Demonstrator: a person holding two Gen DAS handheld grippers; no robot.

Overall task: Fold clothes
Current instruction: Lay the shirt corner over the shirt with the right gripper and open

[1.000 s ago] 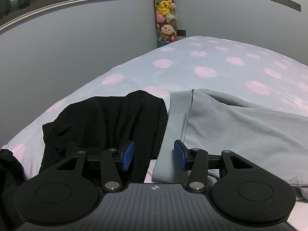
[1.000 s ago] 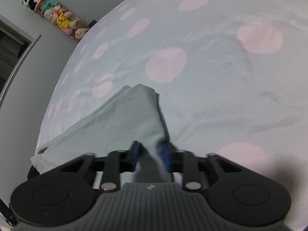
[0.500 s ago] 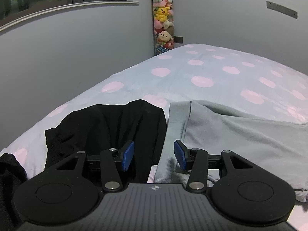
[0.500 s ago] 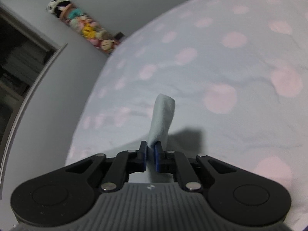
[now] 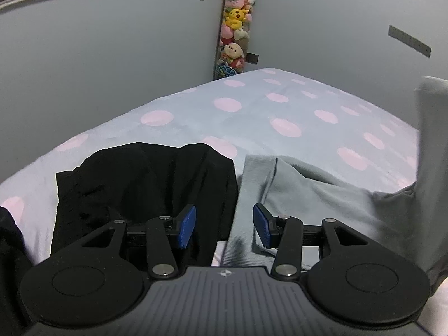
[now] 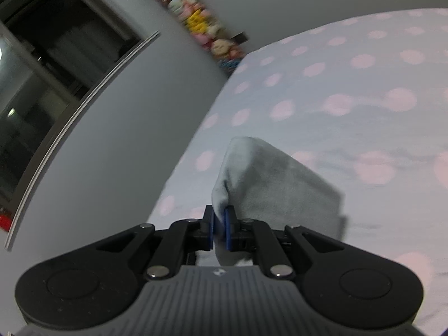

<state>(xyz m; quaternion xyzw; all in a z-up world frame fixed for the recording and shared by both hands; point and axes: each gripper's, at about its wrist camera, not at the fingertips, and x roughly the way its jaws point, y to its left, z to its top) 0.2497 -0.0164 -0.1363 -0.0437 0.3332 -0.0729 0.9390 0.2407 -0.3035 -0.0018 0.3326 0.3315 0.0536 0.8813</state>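
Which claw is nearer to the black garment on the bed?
Left. The left claw is open right beside the black garment, one blue finger over it. The right claw is shut on the grey garment, held up away from the black one.

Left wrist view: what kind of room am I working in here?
Most likely a bedroom. The work surface is a bed with a pale sheet dotted pink, a tall column of plush toys stands in the wall corner, and a grey garment and a black garment lie on the bed.
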